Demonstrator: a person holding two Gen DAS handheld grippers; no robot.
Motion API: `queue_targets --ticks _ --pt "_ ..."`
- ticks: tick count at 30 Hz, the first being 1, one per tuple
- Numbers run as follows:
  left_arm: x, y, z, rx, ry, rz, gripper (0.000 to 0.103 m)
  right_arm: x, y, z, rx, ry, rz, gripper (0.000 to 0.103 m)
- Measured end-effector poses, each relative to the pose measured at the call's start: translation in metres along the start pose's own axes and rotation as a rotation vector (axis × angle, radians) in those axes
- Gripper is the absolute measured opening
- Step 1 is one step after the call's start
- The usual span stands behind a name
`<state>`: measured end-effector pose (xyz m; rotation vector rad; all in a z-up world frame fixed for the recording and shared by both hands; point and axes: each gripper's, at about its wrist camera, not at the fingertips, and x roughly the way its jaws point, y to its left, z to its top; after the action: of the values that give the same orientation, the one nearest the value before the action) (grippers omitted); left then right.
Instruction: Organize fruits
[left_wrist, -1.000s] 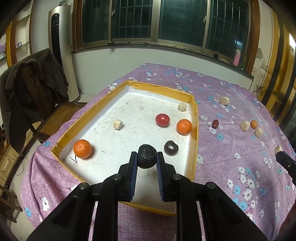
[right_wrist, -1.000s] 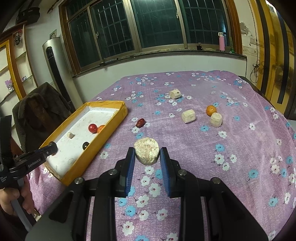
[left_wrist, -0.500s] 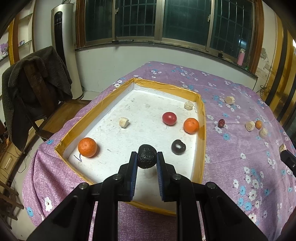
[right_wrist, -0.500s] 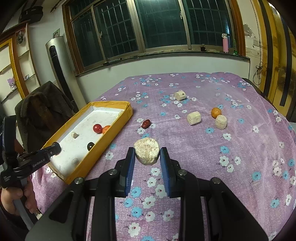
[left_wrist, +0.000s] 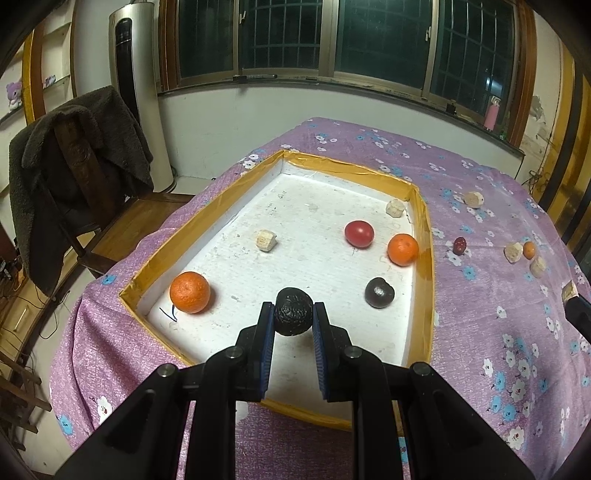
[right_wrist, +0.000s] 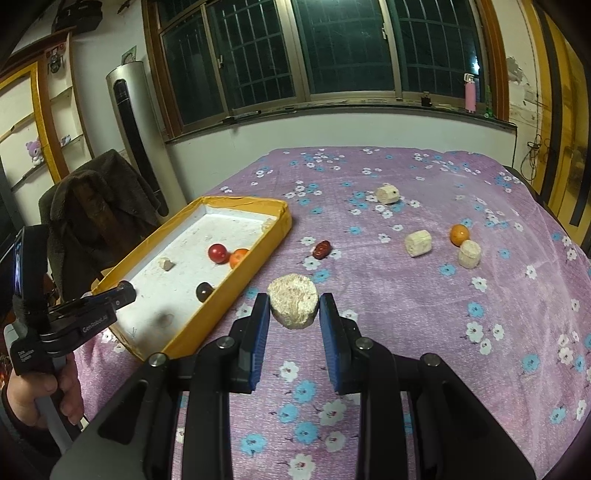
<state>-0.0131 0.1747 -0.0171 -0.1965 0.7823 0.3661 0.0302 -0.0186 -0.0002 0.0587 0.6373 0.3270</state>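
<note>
Fruit and cork-like chunks held over a purple counter

Purple flowered cloth covers the counter (right_wrist: 424, 295), which fills most of both views. On its left part sits a shallow tray (left_wrist: 424, 236) with a white floor and yellow rim. A chair draped with a dark coat (left_wrist: 74, 155) stands beyond the counter's left edge.

Inside the tray lie a large orange (left_wrist: 190, 292) near the left front corner, a smaller orange (left_wrist: 402, 249) against the right wall, a red tomato (left_wrist: 359, 233) just beside it, a dark plum (left_wrist: 379, 292) nearer the front, and two pale chunks (left_wrist: 266, 240), one mid-floor and one in the far right corner.

Out on the cloth, well apart from the tray, are a dark red date (right_wrist: 322, 249), three pale cylinders (right_wrist: 418, 242), and a tiny orange (right_wrist: 459, 234) touching or nearly touching one of them.

The left claw (left_wrist: 293, 314) is clamped on a wrinkled black fruit (left_wrist: 293, 311), held over the tray's front end. A hand (right_wrist: 40, 391) grips its handle at the edge of the right wrist view.

The right claw (right_wrist: 293, 306) pinches a pale round chunk (right_wrist: 293, 304), held above the cloth just right of the tray's front corner.
</note>
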Motion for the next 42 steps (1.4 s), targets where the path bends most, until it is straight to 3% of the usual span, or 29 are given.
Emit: queue_targets --ticks 17,30,42 --pt "0.003 0.018 0.010 -0.023 -0.003 0.025 0.019 0.020 0.021 0.010 -0.037 0.023 0.025 0.029" --pt "0.033 0.016 0.025 -0.011 0.039 0.070 0.019 0.093 0.064 0.047 -0.087 0.066 0.100 0.029" --pt "0.055 0.024 0.033 -0.018 0.073 0.088 0.019 0.169 0.068 0.075 -0.085 0.156 0.082 0.029"
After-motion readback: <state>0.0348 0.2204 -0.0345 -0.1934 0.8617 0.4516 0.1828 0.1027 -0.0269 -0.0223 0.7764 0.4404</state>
